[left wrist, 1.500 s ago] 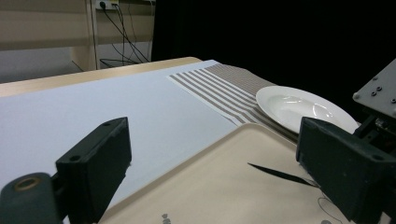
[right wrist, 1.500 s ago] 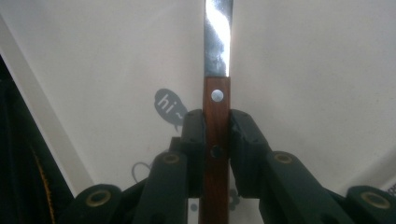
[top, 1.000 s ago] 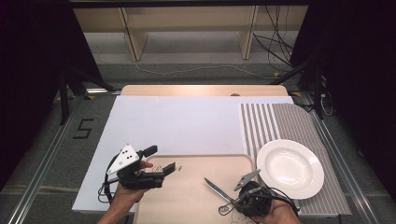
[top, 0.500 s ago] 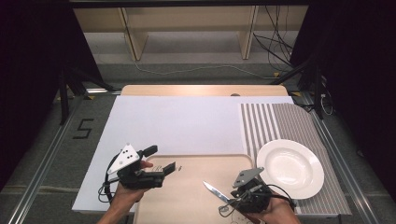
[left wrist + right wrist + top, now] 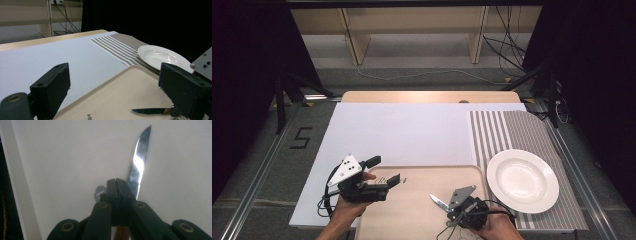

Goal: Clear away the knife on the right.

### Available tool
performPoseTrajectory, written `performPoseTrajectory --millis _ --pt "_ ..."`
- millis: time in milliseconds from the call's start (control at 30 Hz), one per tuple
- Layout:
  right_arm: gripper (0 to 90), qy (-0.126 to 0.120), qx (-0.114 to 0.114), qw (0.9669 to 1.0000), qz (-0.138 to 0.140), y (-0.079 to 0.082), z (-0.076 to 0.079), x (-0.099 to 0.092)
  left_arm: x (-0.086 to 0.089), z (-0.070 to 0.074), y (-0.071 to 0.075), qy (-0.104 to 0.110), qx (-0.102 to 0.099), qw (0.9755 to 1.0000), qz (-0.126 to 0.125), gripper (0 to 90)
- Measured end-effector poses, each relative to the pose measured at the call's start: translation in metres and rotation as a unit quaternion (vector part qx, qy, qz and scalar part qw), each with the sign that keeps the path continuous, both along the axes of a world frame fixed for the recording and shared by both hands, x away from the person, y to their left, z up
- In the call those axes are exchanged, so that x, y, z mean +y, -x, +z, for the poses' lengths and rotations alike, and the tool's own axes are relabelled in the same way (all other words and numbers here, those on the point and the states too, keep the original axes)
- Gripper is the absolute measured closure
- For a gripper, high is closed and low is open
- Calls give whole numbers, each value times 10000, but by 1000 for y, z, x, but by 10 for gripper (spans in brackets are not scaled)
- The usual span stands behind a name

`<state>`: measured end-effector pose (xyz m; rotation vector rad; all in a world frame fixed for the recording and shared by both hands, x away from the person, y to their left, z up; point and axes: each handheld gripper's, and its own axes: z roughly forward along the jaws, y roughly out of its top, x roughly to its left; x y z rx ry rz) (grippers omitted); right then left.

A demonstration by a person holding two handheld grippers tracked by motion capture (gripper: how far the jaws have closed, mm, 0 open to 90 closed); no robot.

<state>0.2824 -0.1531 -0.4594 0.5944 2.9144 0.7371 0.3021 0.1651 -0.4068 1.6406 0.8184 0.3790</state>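
A table knife (image 5: 438, 202) with a shiny blade (image 5: 138, 165) and a brown handle lies low over a beige tray (image 5: 412, 220). My right gripper (image 5: 450, 206) is at the tray's front right. Its jaws have just been closing, and they now stand shut on the knife where blade meets handle. The blade sticks out past the shut jaws of that gripper (image 5: 116, 183). My left gripper (image 5: 384, 170) hovers open over the tray's left edge with nothing between its fingers. The left gripper view looks between those open jaws (image 5: 115, 85) at the tray (image 5: 125, 95) and the knife (image 5: 150, 111).
A white plate (image 5: 522, 180) sits on a striped placemat (image 5: 507, 130) right of the tray, and the plate (image 5: 160, 56) also shows beyond the tray. A white mat (image 5: 402, 130) covers the table behind the tray. Cables and shelving stand beyond the far edge.
My right gripper has shifted a little to the left with the knife, and its jaws have drawn together. The left gripper has stayed where it was.
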Motion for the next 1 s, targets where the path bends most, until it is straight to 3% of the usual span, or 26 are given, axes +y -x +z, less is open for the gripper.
performPoseTrajectory --millis 167,800,1000 --pt "900 255 61 9996 59 2 -5 1 0 0 1 1 -11 10000 0 104" --pt "900 711 -81 9974 -98 0 -1 -18 0 1 1 -18 -2 10000 15 106" --pt "900 781 -115 9965 -281 -5 0 -28 0 1 1 -13 3 10000 6 106"
